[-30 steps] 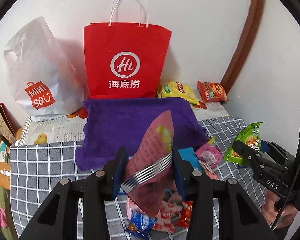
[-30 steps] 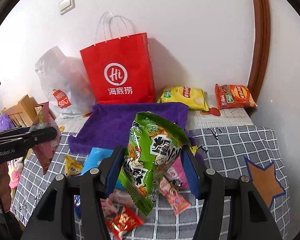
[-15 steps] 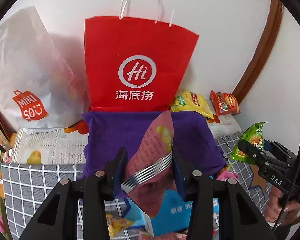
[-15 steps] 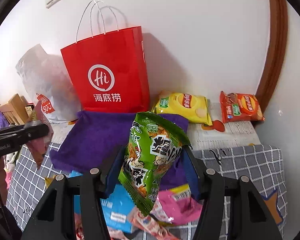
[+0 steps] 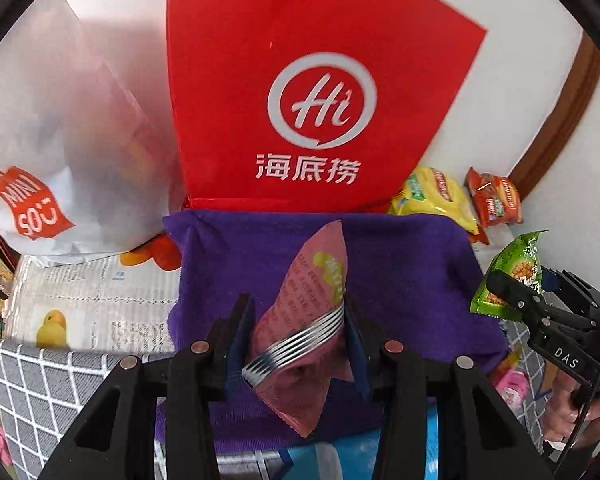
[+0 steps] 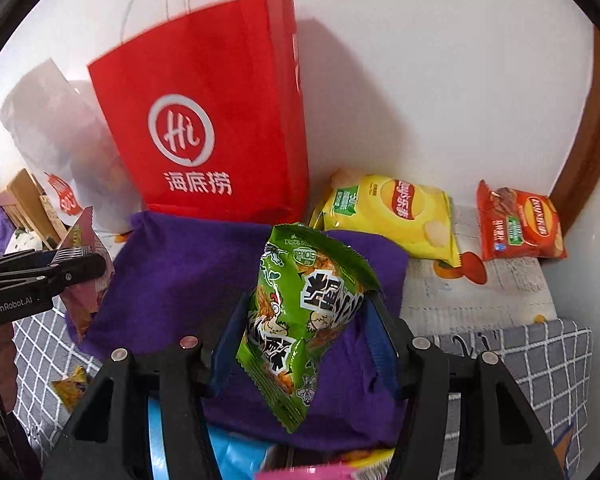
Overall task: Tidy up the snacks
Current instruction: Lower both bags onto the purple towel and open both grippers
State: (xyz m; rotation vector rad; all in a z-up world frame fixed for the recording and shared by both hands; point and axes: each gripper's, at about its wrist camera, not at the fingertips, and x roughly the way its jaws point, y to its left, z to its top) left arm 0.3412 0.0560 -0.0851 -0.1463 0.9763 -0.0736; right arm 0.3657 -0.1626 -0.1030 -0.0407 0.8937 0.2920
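The left tool (image 5: 298, 344) pinches a pink snack packet (image 5: 308, 320) above the purple cloth (image 5: 400, 264); behind the cloth stands a red paper bag (image 5: 300, 80).

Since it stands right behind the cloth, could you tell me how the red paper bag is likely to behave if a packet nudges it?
The red bag is tall, narrow-based and leans on the wall, so it would probably rock or tip, not slide. Its flat paper faces hold shape, suggesting it is fairly stiff. Whether anything inside weighs it down cannot be seen.

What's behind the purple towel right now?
A red paper bag stands directly behind the purple towel, against the wall. The bag's inside cannot be seen, and its bottom edge is partly covered.
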